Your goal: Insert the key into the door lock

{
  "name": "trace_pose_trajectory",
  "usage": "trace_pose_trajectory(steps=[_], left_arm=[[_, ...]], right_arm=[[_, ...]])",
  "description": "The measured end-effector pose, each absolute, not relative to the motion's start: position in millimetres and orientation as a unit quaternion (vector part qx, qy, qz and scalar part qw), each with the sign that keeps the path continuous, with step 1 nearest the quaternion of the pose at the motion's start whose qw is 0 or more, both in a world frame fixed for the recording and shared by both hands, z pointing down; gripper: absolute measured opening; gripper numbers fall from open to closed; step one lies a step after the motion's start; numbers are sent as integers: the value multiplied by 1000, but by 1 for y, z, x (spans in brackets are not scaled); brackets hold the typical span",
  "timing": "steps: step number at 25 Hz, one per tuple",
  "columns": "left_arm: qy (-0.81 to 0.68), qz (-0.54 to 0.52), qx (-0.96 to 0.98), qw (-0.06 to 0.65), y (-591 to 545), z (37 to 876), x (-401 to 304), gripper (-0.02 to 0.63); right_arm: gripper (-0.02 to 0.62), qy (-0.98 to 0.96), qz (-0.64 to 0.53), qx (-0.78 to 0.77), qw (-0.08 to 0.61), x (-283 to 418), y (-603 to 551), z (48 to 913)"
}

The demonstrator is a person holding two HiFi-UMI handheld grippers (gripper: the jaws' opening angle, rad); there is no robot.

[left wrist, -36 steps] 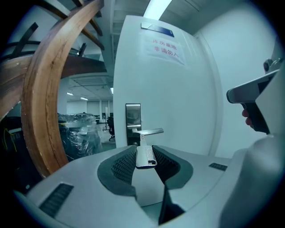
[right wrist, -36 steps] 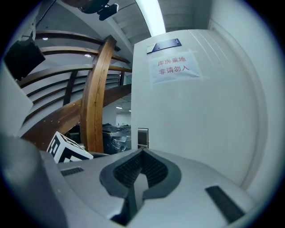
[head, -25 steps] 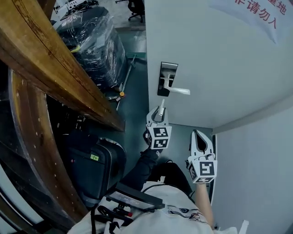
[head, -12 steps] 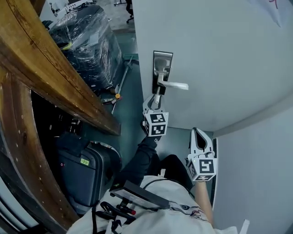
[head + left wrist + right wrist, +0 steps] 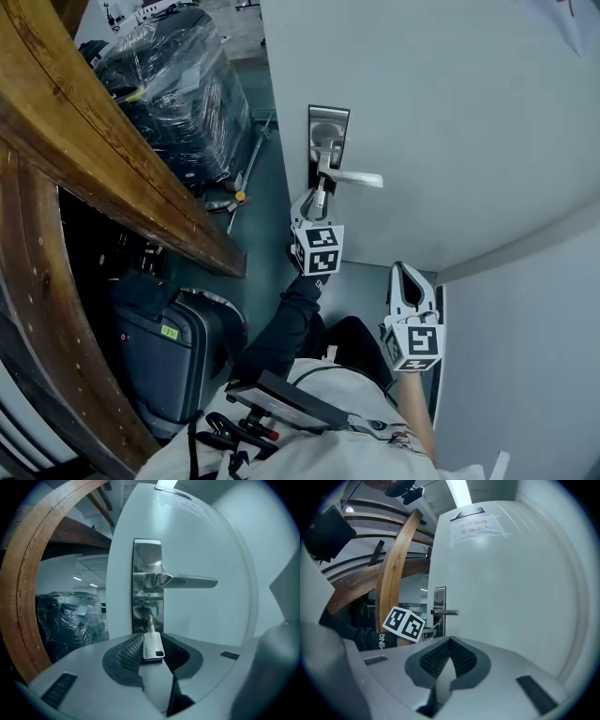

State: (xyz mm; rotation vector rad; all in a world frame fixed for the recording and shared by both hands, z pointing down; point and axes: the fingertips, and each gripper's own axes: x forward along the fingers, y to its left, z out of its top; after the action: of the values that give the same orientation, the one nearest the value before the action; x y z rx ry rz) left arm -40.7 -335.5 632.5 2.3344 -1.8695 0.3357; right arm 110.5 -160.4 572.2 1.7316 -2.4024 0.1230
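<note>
A steel lock plate point(image 5: 327, 141) with a lever handle point(image 5: 356, 178) sits on the white door point(image 5: 441, 112). In the left gripper view the plate point(image 5: 147, 583) carries its handle point(image 5: 180, 580) above a keyhole point(image 5: 148, 619). My left gripper point(image 5: 317, 202) is shut on a silver key point(image 5: 153, 643). The key's tip sits at or just inside the keyhole. My right gripper point(image 5: 410, 281) hangs lower right, away from the door, shut with nothing in it. In the right gripper view, its jaws point(image 5: 449, 660) meet and the left gripper's marker cube point(image 5: 404, 623) shows beside the lock plate point(image 5: 439, 604).
A curved wooden frame point(image 5: 103, 141) rises at the left. A plastic-wrapped dark load point(image 5: 183, 84) stands beyond it. A black suitcase point(image 5: 178, 347) is on the floor by my legs. A printed notice point(image 5: 473, 527) is taped on the door.
My left gripper has moved up and forward with the key, from below the lock plate to the keyhole. The view shifted slightly; the right gripper stayed put.
</note>
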Motion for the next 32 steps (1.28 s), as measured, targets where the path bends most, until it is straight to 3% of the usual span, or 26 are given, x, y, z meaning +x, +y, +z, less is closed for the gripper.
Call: trace_pose_trajectory(steps=[32], left_arm=[[-628, 126, 766, 51, -331, 633, -41, 117]], right_arm=[[6, -822, 41, 561, 89, 109, -166, 579]])
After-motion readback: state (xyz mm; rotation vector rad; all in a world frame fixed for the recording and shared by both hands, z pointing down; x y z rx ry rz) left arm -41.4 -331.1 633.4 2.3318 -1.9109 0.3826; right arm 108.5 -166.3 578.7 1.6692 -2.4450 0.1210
